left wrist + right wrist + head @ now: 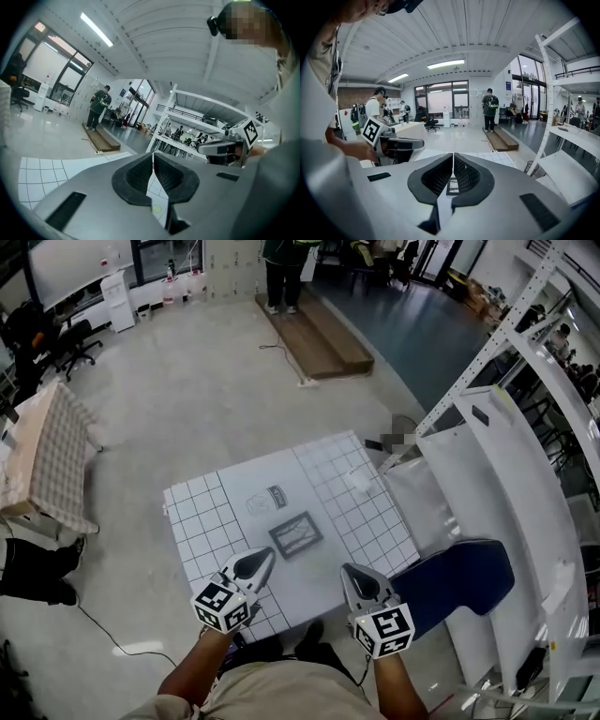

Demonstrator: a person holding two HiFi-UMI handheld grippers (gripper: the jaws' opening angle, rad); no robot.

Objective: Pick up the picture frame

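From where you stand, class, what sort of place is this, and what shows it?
Probably a workshop or lab hall: bare concrete floor, tall white metal shelving, and a gridded table holding a picture frame.

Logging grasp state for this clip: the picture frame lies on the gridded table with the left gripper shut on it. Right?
No. The picture frame lies on the gridded table, but the left gripper is shut on nothing: the left gripper view shows its jaws closed together with nothing between them.
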